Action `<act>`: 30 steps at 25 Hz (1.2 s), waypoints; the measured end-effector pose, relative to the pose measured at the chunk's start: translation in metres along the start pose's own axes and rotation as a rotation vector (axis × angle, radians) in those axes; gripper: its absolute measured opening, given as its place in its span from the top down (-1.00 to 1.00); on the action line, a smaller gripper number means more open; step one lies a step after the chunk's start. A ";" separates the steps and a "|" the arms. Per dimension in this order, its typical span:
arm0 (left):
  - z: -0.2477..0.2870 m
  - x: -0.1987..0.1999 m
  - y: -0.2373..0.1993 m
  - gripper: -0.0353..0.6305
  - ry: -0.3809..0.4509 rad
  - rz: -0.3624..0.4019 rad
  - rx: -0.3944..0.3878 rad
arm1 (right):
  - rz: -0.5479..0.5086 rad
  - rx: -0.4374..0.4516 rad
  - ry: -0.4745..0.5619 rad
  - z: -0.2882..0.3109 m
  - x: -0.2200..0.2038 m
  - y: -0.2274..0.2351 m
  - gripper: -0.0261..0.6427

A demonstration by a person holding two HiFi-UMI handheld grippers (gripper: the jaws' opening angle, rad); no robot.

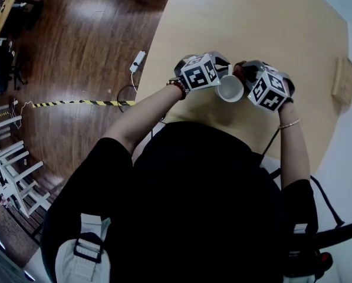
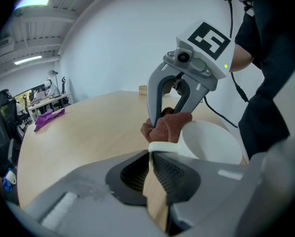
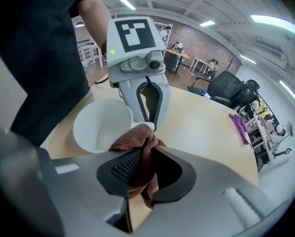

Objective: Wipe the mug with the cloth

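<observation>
Left tongs (image 2: pixel 151 157) are clamped on the handle of the mug (image 1: pixel 230 88), held at the near edge of the desk (image 1: pixel 252 22), mouth up. Right tongs (image 3: pixel 141 152) are clamped on the brown cloth (image 3: pixel 136 141), which touches the mug's rim beside the handle. The right tongs are the nearer. The mug is plain white, glossy and empty.

Tan table (image 1: pixel 282 34), dark wood floor (image 1: pixel 75 52)

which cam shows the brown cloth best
The right gripper view: the cloth sits centre frame, bunched and pinched in the right gripper, beside the mug. The left gripper view shows it smaller, behind the mug's handle. The head view shows only a reddish sliver, mostly hidden by the grippers.
</observation>
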State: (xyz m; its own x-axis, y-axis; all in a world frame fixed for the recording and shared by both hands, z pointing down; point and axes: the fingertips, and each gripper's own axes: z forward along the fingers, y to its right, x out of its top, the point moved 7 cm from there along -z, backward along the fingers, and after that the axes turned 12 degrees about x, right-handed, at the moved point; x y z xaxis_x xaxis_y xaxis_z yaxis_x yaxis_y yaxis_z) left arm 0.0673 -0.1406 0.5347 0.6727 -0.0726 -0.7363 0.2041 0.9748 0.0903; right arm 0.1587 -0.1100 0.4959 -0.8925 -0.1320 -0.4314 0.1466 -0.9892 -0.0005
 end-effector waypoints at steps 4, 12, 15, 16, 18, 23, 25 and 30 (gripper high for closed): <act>0.000 0.003 0.000 0.84 -0.003 0.009 -0.006 | -0.021 0.029 -0.036 0.017 -0.003 0.004 0.73; 0.000 0.000 0.000 0.83 0.000 0.000 0.000 | 0.016 0.017 -0.065 0.035 -0.012 0.006 0.73; -0.005 -0.002 -0.001 0.81 0.020 -0.021 0.014 | 0.127 -0.052 -0.013 0.020 -0.024 0.004 0.73; -0.008 -0.004 -0.002 0.77 0.030 -0.028 0.034 | 0.173 -0.084 0.002 0.010 -0.031 0.002 0.73; -0.021 -0.009 -0.006 0.76 0.044 -0.037 0.090 | 0.271 -0.146 0.023 -0.013 -0.046 -0.007 0.73; -0.071 -0.031 -0.023 0.72 0.104 -0.241 0.220 | 0.441 -0.172 0.022 -0.051 -0.085 -0.056 0.71; -0.090 -0.035 -0.026 0.72 0.152 -0.329 0.268 | 0.486 -0.142 0.015 -0.038 -0.096 -0.074 0.67; -0.118 -0.026 -0.017 0.72 0.268 -0.434 0.317 | 0.531 -0.163 0.034 0.000 -0.107 -0.092 0.49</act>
State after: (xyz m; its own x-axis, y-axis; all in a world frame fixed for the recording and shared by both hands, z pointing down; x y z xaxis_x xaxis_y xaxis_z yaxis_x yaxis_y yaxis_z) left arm -0.0375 -0.1308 0.4733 0.2861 -0.3537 -0.8905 0.6502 0.7544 -0.0908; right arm 0.2408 -0.0044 0.5422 -0.6640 -0.6053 -0.4390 0.6391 -0.7642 0.0870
